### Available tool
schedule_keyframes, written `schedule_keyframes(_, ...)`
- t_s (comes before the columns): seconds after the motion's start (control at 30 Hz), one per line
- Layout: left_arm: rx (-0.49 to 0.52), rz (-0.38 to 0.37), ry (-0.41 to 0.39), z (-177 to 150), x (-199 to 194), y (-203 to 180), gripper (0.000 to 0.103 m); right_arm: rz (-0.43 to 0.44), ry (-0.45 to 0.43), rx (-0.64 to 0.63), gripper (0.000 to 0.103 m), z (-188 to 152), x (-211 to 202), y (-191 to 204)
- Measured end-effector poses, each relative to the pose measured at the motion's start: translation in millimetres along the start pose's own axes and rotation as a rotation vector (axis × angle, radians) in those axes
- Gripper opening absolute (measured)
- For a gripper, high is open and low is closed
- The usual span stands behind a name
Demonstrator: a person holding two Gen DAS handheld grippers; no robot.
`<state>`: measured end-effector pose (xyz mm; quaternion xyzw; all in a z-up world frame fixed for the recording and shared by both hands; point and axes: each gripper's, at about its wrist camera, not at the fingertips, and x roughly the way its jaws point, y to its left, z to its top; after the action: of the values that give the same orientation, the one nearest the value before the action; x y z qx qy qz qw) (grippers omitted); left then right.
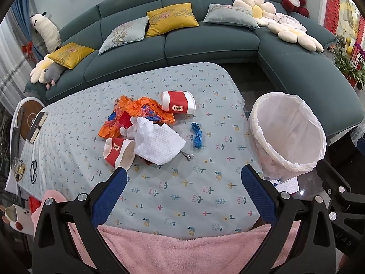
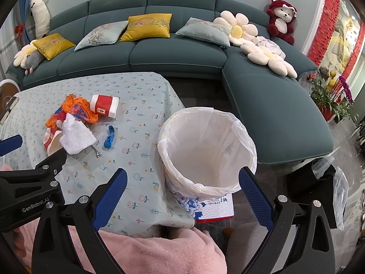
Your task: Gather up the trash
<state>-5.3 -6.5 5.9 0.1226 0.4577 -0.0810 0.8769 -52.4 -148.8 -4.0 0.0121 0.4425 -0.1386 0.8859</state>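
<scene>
Trash lies in a pile on the table's flowered cloth: two red-and-white paper cups, both on their sides, an orange wrapper, a white paper towel, a blue strap and a small metal piece. A bin lined with a white bag stands at the table's right edge. My left gripper is open and empty, just short of the pile. My right gripper is open and empty, near the bin.
A teal sectional sofa with cushions and plush toys stands behind the table. Glasses, a glass and a book are at the table's left end. A blue-and-white box sits under the bin. Potted plants stand at right.
</scene>
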Motion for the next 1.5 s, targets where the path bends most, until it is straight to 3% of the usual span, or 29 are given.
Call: schedule_keyframes(1.5, -0.008, -0.007, -0.013, 1.5, -5.5, 1.0, 0.095, -0.024, -0.016, -0.012, 0.094, -0.9, -5.0, 1.9)
